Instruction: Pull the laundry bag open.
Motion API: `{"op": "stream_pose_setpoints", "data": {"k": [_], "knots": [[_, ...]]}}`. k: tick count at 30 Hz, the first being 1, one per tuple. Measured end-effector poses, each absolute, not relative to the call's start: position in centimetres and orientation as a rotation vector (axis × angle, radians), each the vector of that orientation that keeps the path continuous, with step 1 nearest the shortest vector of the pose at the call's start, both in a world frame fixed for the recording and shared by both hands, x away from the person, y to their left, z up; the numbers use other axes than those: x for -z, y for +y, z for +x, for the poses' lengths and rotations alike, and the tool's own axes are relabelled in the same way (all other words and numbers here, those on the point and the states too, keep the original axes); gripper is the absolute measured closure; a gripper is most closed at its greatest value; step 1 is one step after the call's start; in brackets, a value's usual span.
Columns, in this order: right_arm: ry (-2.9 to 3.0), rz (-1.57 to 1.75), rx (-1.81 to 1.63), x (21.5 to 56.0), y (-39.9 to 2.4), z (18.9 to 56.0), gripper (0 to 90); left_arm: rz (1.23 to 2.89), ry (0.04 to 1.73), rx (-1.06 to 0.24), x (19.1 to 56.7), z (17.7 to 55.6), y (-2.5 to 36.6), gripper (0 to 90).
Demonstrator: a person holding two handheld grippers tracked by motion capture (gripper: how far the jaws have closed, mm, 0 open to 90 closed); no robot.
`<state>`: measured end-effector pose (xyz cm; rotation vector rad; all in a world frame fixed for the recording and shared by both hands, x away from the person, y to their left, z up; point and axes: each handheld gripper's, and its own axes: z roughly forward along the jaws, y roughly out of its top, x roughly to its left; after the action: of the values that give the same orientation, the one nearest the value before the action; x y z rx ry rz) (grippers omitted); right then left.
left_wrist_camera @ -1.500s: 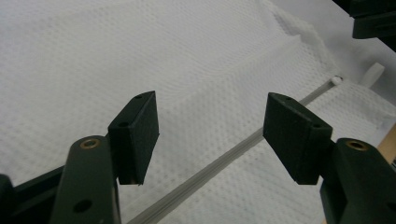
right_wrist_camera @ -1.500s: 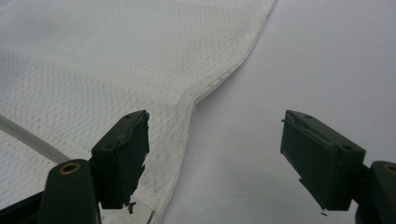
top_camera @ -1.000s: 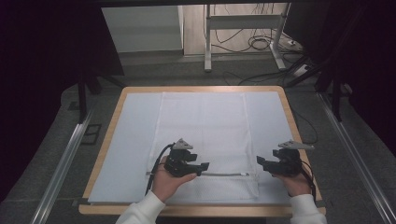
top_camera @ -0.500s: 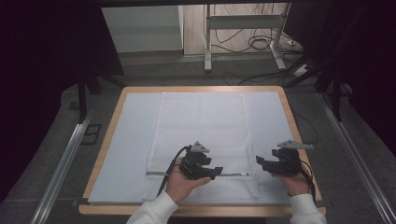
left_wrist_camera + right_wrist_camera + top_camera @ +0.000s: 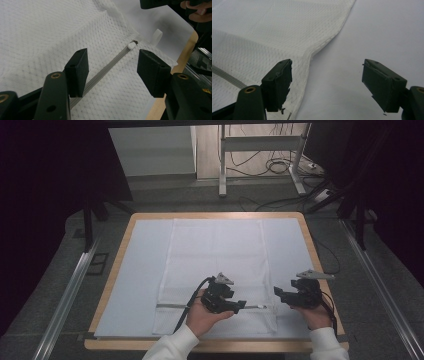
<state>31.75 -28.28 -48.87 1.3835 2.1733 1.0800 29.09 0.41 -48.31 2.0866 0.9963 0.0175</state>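
While both hands hover low over the worktop (image 5: 125,270):
Left claw (image 5: 112,67): jaws apart, just been narrowing — zipper (image 5: 105,71) between them, ungripped.
Mesh bag (image 5: 215,265): flat, mid-worktop.
Right claw (image 5: 327,82): open — nothing held, at bag's edge.

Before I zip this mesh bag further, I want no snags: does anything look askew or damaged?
The mesh bag lies flat, its zipper straight. One oddity: the right gripper has a frayed, chipped pad at its lower edge. Nothing else stands out.
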Motion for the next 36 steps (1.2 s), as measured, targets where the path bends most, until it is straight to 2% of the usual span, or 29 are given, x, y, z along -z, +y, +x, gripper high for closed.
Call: {"op": "stream_pose_setpoints", "data": {"k": [36], "knots": [[2.180, 1.362, -1.057, 48.9, -28.2, 31.8, 23.6, 2.146, 0.961, 0.069, 49.2, 29.4, -4.5, 45.0]]}}
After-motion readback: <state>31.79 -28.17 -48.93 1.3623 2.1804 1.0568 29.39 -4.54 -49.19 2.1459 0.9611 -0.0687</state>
